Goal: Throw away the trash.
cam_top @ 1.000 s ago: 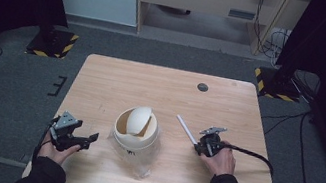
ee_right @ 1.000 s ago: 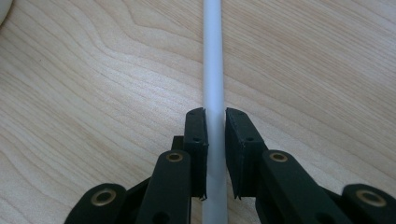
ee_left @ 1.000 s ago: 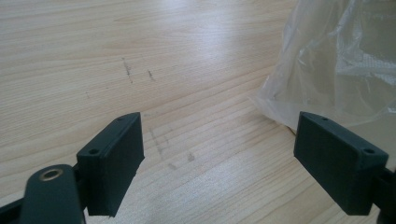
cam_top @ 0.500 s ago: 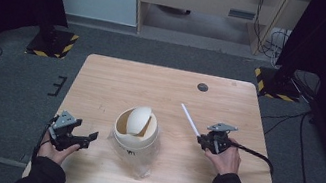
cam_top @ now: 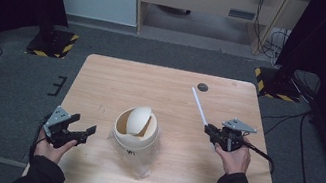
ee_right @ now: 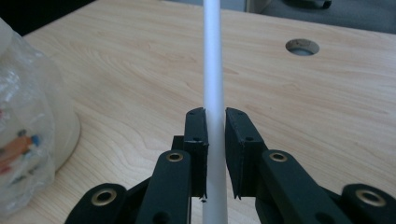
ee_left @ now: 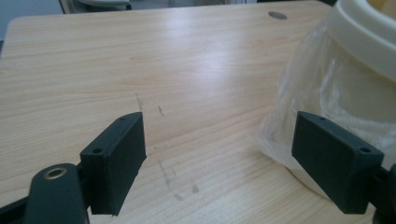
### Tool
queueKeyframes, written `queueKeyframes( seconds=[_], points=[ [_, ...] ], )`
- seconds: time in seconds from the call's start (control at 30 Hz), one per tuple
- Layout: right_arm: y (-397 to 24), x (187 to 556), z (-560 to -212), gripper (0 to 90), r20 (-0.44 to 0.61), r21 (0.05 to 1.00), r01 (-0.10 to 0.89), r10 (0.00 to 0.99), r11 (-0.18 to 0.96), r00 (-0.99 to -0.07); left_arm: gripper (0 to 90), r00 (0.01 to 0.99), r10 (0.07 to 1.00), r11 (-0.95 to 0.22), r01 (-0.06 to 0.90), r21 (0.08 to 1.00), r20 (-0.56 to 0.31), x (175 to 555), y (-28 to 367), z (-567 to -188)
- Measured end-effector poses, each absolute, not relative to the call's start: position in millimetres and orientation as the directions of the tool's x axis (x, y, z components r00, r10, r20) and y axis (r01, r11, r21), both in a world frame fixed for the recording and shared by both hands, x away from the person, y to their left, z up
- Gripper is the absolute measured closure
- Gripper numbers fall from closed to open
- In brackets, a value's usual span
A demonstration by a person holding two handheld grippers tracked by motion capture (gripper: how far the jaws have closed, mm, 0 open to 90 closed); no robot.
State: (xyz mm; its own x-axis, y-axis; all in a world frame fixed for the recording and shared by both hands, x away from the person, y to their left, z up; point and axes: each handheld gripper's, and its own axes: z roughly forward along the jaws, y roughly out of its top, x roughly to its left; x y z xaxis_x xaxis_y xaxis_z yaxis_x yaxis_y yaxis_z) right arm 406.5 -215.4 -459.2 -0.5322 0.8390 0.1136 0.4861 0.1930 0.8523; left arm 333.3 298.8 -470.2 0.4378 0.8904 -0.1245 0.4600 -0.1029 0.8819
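A cream bin (cam_top: pixel 136 128) with a tilted swing lid and a clear plastic liner (ee_left: pixel 327 98) stands at the table's front middle. My right gripper (cam_top: pixel 210 130) is shut on a thin white stick (cam_top: pixel 198 105), which points away toward the back of the table; in the right gripper view the stick (ee_right: pixel 214 79) runs straight up between the closed jaws of that gripper (ee_right: pixel 215 140). My left gripper (cam_top: pixel 84 133) rests at the front left, open, its jaws wide apart (ee_left: pixel 217 158) with bare table between them and the liner just beside the right jaw.
A round cable hole (cam_top: pixel 202 87) sits near the table's (cam_top: pixel 116 83) back edge, also seen as the hole (ee_right: pixel 302 46) beyond the stick. A cable (cam_top: pixel 263 157) trails right from the right gripper. Grey floor and dark stands surround the table.
The right hand has moved right and slightly away from the bin, carrying the white stick with it. The left gripper has stayed in place.
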Motion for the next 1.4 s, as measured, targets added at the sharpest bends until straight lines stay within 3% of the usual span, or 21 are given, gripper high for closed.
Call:
queueKeyframes(
  seconds=[0.43, 0.77, 1.13, 1.27, 1.4],
  points=[
    [-221, 400, -429, 79.5, 0.130, 0.916, 0.384, 0.825, 0.111, -0.550, 18.3, 0.418, 0.893, 0.015, 0.347, 0.938, -0.169, 330, 304, -440],
    [-218, 394, -415, 79.6, 0.133, 0.943, 0.324, 0.812, 0.072, -0.569, 19.2, 0.466, 0.868, 0.056, 0.252, 0.966, -0.172, 334, 296, -408],
    [-217, 390, -396, 79.5, 0.138, 0.964, 0.263, 0.794, 0.028, -0.593, 19.4, 0.519, 0.839, 0.086, 0.174, 0.981, -0.165, 348, 270, -373],
    [-214, 390, -394, 79.5, 0.189, 0.963, 0.268, 0.759, -0.020, -0.623, 20.4, 0.545, 0.823, 0.085, 0.162, 0.983, -0.161, 352, 257, -365],
    [-209, 390, -393, 79.5, 0.162, 0.966, 0.259, 0.756, 0.011, -0.635, 21.1, 0.568, 0.807, 0.091, 0.153, 0.984, -0.163, 355, 244, -359]
  ],
)
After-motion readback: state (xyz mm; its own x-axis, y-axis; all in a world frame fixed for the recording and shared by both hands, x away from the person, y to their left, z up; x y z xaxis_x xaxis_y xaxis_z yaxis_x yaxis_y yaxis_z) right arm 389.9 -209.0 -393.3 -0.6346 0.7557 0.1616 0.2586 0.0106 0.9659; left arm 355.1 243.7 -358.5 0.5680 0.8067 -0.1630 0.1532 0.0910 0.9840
